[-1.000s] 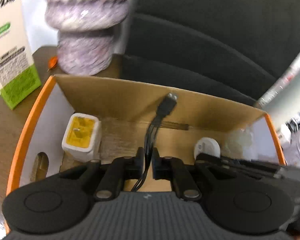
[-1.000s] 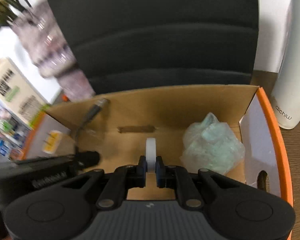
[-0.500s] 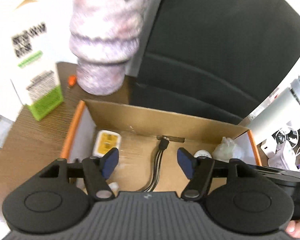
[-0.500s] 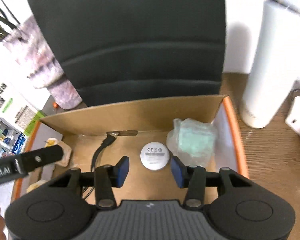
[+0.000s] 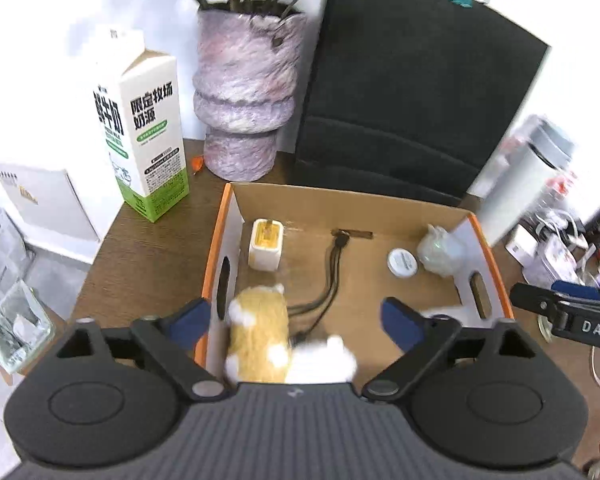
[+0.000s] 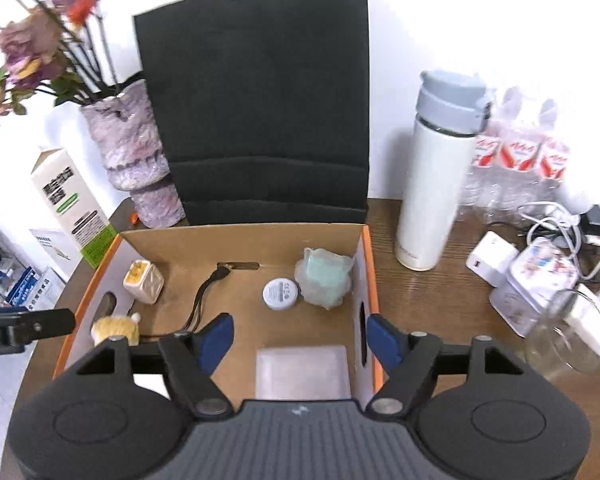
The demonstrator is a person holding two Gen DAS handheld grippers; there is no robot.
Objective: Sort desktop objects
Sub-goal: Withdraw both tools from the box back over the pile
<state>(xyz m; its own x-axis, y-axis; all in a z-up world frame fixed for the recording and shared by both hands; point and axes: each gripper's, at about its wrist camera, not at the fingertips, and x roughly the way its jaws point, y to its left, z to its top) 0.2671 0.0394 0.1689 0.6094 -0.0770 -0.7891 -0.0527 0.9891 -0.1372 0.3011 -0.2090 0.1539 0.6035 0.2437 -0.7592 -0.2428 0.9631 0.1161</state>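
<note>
Cardboard box (image 5: 380,204) with orange rims stands open on the brown wooden desk (image 5: 148,252), in front of a black paper bag (image 5: 412,92). In the left wrist view, its brown floor carries a white charger with a yellow face (image 5: 266,245) at the far left, a black cable (image 5: 332,268) in the middle, a round white disc (image 5: 401,263) and a pale green wrapped bundle (image 5: 440,250) at the far right. A yellow and white plush toy (image 5: 260,336) lies near the left wall, blurred. The left gripper (image 5: 296,318) hangs above the near part of the box; its jaws are opening and nothing is between the blue pads (image 5: 190,322). A milk carton (image 5: 144,136) and a purple vase (image 5: 244,96) stand left of the box.

In the right wrist view, the same box (image 6: 236,236) shows the charger (image 6: 143,282), the cable (image 6: 208,292), the disc (image 6: 281,292) and the bundle (image 6: 325,280) along its far side, and a flat translucent pack (image 6: 302,372) on the near floor. The plush toy (image 6: 114,328) is at the near left. The right gripper (image 6: 300,340) is above the near right part; its jaws are opening, with nothing pressed between them. A white bottle (image 6: 432,184) stands right of the box.
</note>
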